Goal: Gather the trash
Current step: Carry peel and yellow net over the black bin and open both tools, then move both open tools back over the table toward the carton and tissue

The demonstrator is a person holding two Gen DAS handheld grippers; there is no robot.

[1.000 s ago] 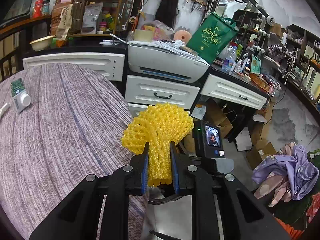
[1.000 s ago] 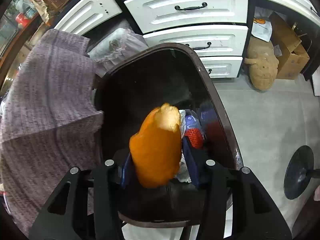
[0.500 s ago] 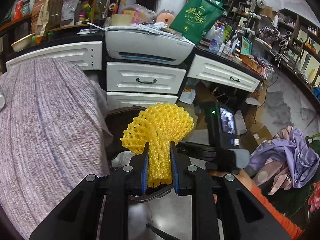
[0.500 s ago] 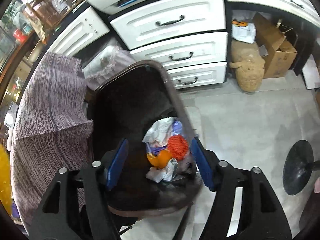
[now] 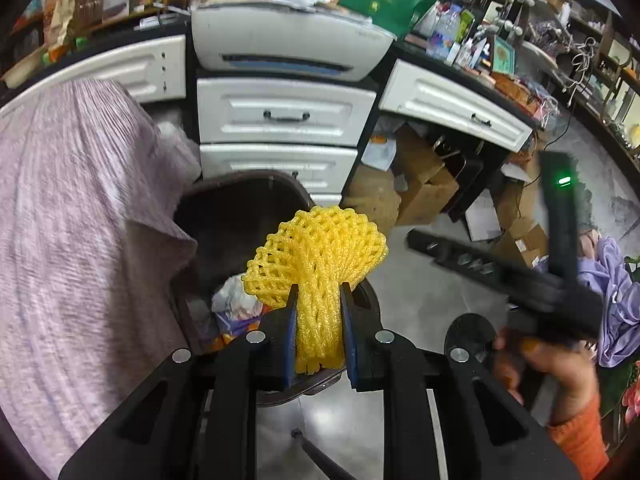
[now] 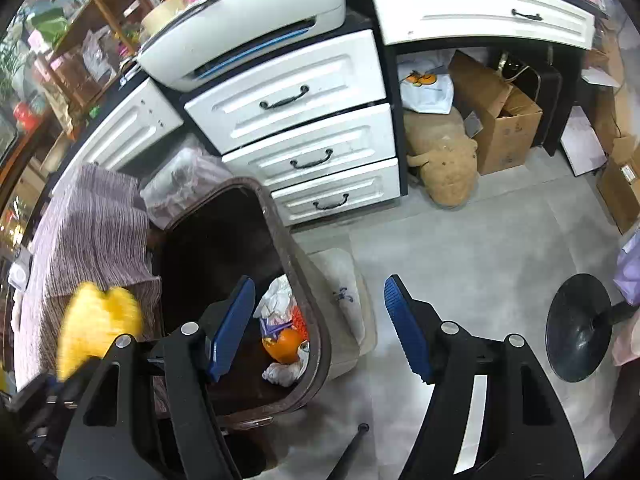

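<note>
both tools are built alike. the left gripper has matte black plastic arms with triangular cut-outs, a round silver screw head on each link, and flat blue pads lining the inner faces of its two fingers. the right gripper shows the same black frame and silver screws, its blue pads ribbed with fine grooves; a white strip runs down the inside of one arm. seen from the left wrist, the right tool carries a black upright housing with a small green light, and the person's hand beneath it emerges from an orange sleeve.
</note>
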